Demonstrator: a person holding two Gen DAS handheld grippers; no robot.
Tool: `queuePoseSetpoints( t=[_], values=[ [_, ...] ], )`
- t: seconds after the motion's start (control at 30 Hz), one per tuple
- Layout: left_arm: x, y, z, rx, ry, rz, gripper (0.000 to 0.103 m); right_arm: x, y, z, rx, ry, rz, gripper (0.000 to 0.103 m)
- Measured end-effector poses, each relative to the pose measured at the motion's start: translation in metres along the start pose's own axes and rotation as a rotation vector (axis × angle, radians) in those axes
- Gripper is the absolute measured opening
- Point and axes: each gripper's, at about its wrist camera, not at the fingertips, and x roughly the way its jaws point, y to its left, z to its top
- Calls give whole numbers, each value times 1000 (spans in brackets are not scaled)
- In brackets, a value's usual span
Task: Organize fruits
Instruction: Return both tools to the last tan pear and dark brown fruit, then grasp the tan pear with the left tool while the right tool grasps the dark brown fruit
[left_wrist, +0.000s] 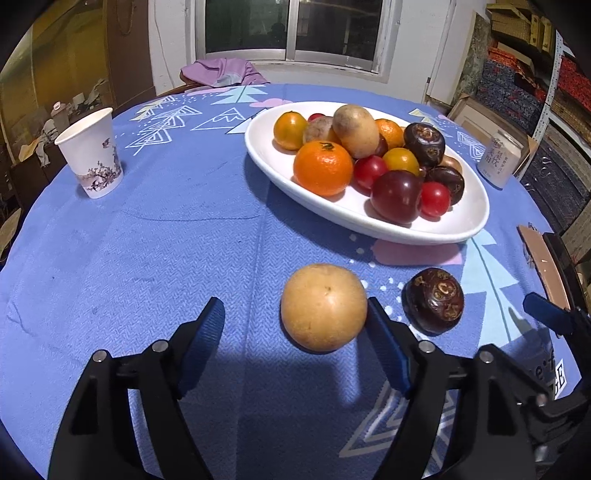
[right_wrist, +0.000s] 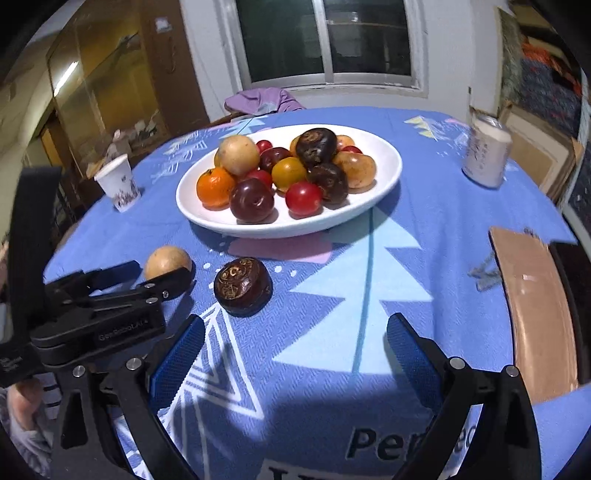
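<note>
can (right_wrist: 485, 149) print blurred, left hand-held gripper (right_wrist: 155, 275) hiding part of tan fruit (right_wrist: 166, 260)

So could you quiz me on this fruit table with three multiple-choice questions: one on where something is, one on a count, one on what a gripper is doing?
1. Where does the paper cup stand?
A. On the white plate
B. On the tablecloth, away from the plate
C. On the can

2. How many fruits lie on the cloth outside the white plate?
A. None
B. Two
C. Five

3. How is the right gripper?
A. Open, holding nothing
C. Shut on a tomato
B. Shut on the cup

Answers:
1 B: the cup sits alone on the blue tablecloth.
2 B: only the tan round fruit and the dark brown fruit lie off the plate.
3 A: its blue pads stand wide apart over bare cloth.
</note>
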Motion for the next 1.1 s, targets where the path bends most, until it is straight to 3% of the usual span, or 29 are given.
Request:
queuePoseSetpoints(
  t=[0.27, 0.53, 0.77, 0.87, 1.1],
  values=[
    [1, 13, 2, -32, 1, 81, 80, 23, 14, 17, -70, 42, 4, 94],
    [0, 19, 2, -42, 7, 125, 84, 38, 22, 22, -106, 91, 38, 73],
    [3, 21, 2, -50, 25, 112, 83, 36, 31, 21, -149, 75, 47, 45],
    [3, 20, 1, -46, 23, 91, 83, 34, 31, 20, -151, 71, 48, 42],
    [0, 17, 2, -32, -3, 11, 53, 31, 31, 18, -160, 66, 57, 42]
  ],
)
